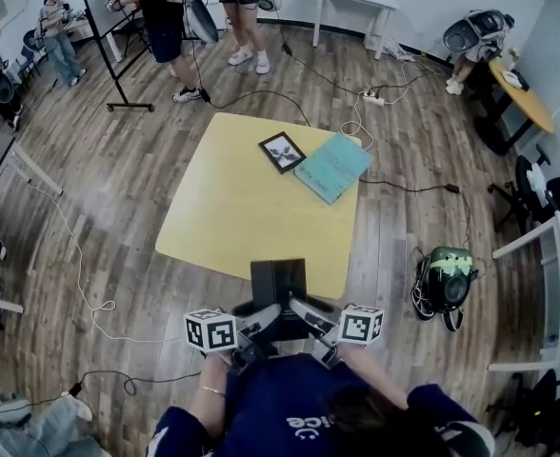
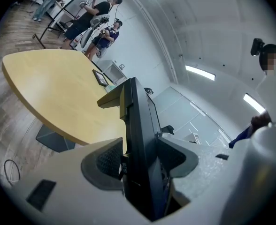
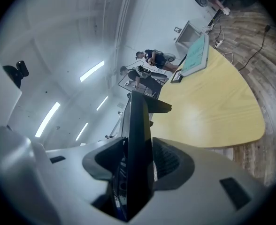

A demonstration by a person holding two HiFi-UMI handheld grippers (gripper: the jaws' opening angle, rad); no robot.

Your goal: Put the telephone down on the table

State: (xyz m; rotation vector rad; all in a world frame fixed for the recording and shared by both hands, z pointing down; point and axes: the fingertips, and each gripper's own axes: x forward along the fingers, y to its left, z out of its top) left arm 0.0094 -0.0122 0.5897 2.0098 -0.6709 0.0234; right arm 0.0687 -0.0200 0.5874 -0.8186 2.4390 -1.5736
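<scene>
The flat black plastic telephone [image 1: 278,282] is held up on its edge at the near side of the smooth yellow table with rounded corners [image 1: 225,208]. It is not yet set down. It is pinched from 2 sides: the left gripper [image 1: 259,324] and the right gripper [image 1: 310,316] are each closed on it with bumpy dark pads. It is judged to be hard, stiff, a little slippery and not heavy. The thin lower sides are good places to hold.
</scene>
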